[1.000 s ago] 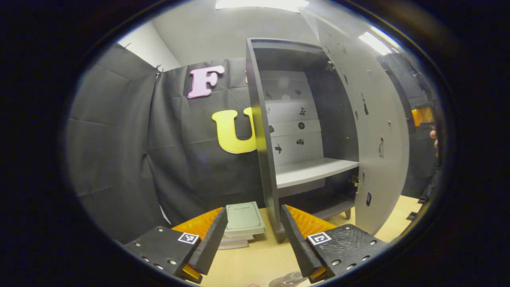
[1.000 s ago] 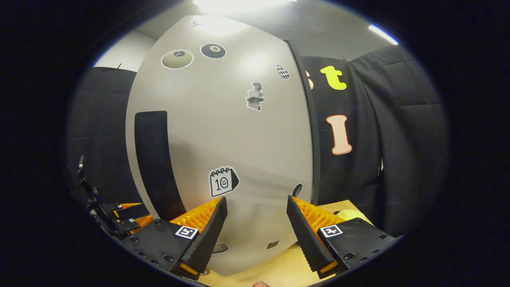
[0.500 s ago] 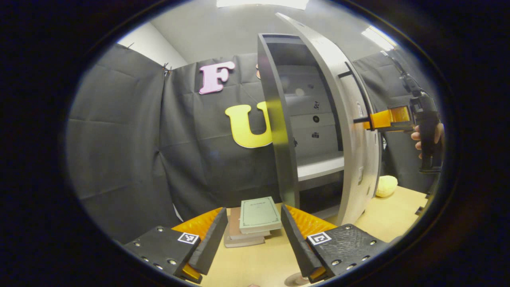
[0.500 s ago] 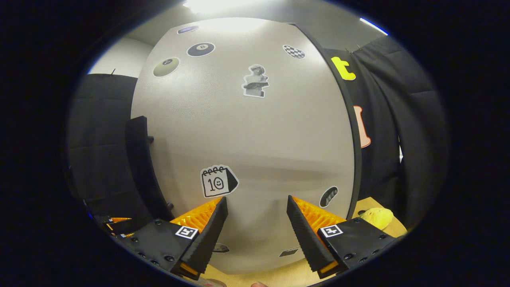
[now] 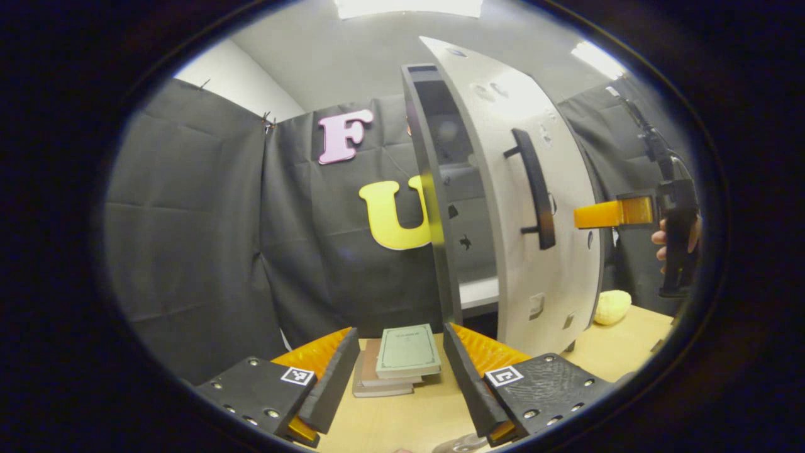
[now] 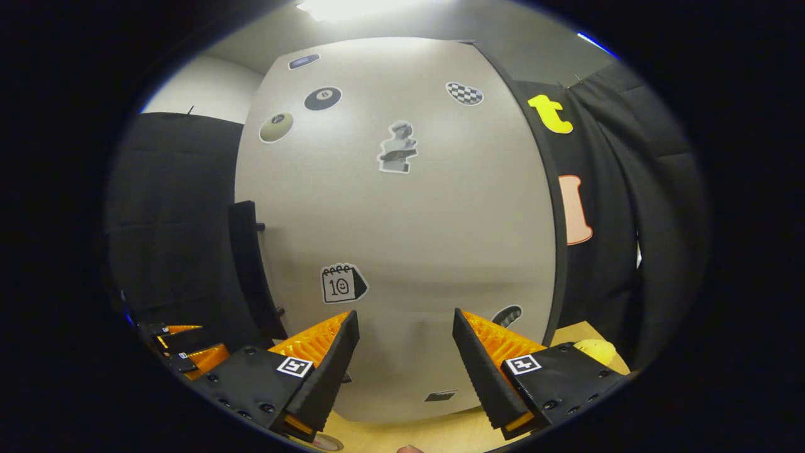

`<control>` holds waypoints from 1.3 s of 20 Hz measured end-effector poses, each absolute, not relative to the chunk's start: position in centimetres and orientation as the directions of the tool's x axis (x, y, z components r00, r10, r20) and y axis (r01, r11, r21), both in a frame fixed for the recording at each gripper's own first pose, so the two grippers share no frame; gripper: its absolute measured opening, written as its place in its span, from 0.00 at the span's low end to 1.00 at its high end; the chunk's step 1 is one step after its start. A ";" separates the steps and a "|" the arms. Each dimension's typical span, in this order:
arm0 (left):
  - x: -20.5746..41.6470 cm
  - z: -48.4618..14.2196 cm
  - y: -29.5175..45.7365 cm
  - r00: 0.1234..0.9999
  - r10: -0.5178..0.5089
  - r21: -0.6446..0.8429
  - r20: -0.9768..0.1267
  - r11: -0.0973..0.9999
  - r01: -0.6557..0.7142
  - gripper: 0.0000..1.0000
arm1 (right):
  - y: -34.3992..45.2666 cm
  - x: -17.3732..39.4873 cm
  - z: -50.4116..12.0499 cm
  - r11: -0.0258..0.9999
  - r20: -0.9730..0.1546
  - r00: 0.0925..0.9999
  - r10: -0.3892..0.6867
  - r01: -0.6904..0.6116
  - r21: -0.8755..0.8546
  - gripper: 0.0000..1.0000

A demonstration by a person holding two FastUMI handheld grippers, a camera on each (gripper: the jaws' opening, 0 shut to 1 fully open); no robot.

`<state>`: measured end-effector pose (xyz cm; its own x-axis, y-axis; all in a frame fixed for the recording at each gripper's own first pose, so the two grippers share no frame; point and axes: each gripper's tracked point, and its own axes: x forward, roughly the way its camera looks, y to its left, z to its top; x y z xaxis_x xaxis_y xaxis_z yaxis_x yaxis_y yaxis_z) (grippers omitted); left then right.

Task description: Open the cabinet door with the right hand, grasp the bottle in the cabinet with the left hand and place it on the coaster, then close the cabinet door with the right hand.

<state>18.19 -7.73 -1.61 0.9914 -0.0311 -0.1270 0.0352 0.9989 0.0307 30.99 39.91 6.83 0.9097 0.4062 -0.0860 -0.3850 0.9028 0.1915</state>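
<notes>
Last step, I judge: closing the cabinet door (image 6: pixel 402 239). The door is nearly shut but not home; in the left gripper view a gap shows between its free edge and the cabinet (image 5: pixel 434 207) frame, with a sliver of shelf (image 5: pixel 478 292) visible inside.

Right tongs (image 6: pixel 402 352): released, both fingers spread, nothing between them. They sit just in front of the door's face, low on the panel, below the calendar sticker (image 6: pixel 343 283). Door handle (image 6: pixel 251 270) is off to their left, not gripped. Whether the fingertips touch the panel I cannot tell. From the left gripper view the same tongs (image 5: pixel 607 214) sit beside the door's outer face with my hand (image 5: pixel 676 239) on the grip.

Left tongs (image 5: pixel 399 371): released too, empty, held back above the bench (image 5: pixel 402 421), pointing at the cabinet's left edge. A stack of books (image 5: pixel 402 358) lies just ahead between the fingers, on the bench.

Bottle: a clear rounded shape (image 5: pixel 456 443) at the bottom edge under the left tongs may be it; too cropped to confirm. Coaster: a round edge (image 6: pixel 327 443) under the right tongs, likewise cut off. So placement looks done, judging from the empty left tongs and the closing door, but is not verified.

A yellow lump (image 5: pixel 611 307) sits on the bench to the right of the cabinet, clear of the swing.

Left: push the door flush.
</notes>
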 end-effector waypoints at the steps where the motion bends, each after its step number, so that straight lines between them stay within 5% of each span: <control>1: 18.0 -1.0 -8.7 0.992 -0.030 0.029 -0.121 0.999 0.034 0.80 | 38.5 30.1 7.2 0.905 -0.076 0.912 0.403 -0.385 0.181 0.95; 15: 12.3 5.6 -23.4 0.997 -0.065 -0.014 -0.040 0.998 0.065 0.80 | 19.2 20.4 7.2 0.953 -0.063 0.955 0.291 -0.284 0.103 0.95; 26: 11.1 7.1 -25.7 0.989 -0.150 0.006 0.003 0.989 0.150 0.80 | 16.1 16.3 4.1 0.982 -0.128 0.974 0.186 -0.180 0.056 0.95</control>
